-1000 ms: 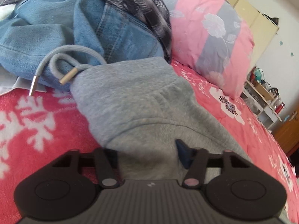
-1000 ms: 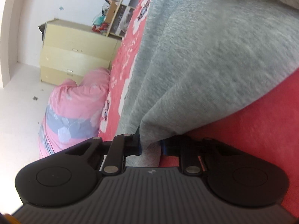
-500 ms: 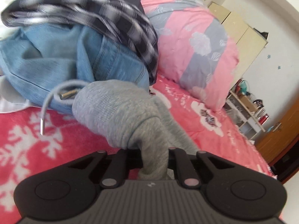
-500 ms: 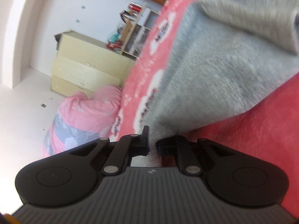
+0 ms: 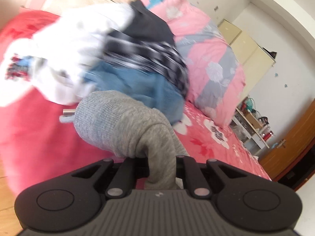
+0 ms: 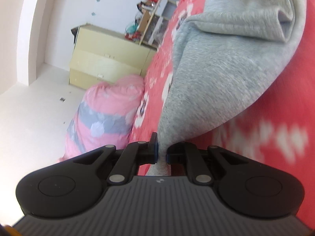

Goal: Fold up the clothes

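A grey sweatshirt-knit garment (image 5: 126, 125) lies on the red floral bedspread (image 5: 35, 129). My left gripper (image 5: 161, 167) is shut on a bunched fold of it, and the cloth arches up and away from the jaws; a drawstring with a metal tip (image 5: 68, 111) hangs at its far end. In the right wrist view the same grey garment (image 6: 220, 74) stretches away across the bed, and my right gripper (image 6: 161, 153) is shut on its near edge, with the cloth pinched between the pads.
A blurred heap of clothes (image 5: 122, 59) sits behind the grey garment: white, plaid, dark and blue denim. A pink and grey pillow (image 5: 214, 72) lies at the right. Cream cabinets (image 6: 104, 59), a cluttered shelf (image 5: 254, 122) and a wooden door (image 5: 291, 149) stand beyond the bed.
Both grippers closed on the grey garment and pulled back with it. In the left view the cloth went from lying flat to bunched and lifted; the clothes heap now looks farther off.
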### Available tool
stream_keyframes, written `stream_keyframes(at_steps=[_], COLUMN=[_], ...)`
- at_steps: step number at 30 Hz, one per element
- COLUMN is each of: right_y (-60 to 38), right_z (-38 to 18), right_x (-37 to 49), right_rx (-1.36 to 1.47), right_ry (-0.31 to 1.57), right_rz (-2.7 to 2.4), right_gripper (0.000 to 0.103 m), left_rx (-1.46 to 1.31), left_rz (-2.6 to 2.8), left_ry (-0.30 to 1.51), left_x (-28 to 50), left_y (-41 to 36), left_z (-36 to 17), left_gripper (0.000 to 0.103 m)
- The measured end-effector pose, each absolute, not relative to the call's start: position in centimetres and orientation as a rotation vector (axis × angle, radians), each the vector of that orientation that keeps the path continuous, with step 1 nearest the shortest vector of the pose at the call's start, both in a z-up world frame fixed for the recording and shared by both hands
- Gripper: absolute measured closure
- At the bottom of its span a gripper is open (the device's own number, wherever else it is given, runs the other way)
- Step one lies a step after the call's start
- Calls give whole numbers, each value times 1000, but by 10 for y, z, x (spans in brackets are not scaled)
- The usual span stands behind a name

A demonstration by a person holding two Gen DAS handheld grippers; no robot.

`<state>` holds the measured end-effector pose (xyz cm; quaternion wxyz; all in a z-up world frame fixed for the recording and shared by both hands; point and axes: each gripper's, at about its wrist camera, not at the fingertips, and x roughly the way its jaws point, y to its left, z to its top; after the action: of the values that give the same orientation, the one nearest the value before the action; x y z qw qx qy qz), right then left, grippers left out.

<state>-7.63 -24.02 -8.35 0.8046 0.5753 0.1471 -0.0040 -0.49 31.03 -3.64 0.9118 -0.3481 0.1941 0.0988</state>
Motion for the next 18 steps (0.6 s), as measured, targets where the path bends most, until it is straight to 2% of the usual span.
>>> stream_keyframes(at_steps=[3,6,9,13,15,17,18], right_y=[-221,-214,-213,-188,-165,-138,-122], right_z=[-88,-85,-62,-1,29,51,57], right_x=[-86,-88,-103,-128,-118,-89,-73], right_rx=[1181,1037,844,487,385,309,274], right_ry=[385,531,648,656,606,539,504], right_rz=[21,15,18,63,165,304,385], right_gripper=[97,92,85,79,72,55,51], left_rx=[-707,-708,-697,-745,-776,-808,-827], left_rz=[185,100,46,-11,-36,-52,-57], left_ry=[414,458,472,442,421,400,390], left_x=[-21,-26,-33,-44,-48,-52,-53], left_y=[337,350,355,362,364,365,366], left_z=[-48,-65,-78,-89,-92,-94,-95], left_gripper=[92,88,78,59,52,45,45])
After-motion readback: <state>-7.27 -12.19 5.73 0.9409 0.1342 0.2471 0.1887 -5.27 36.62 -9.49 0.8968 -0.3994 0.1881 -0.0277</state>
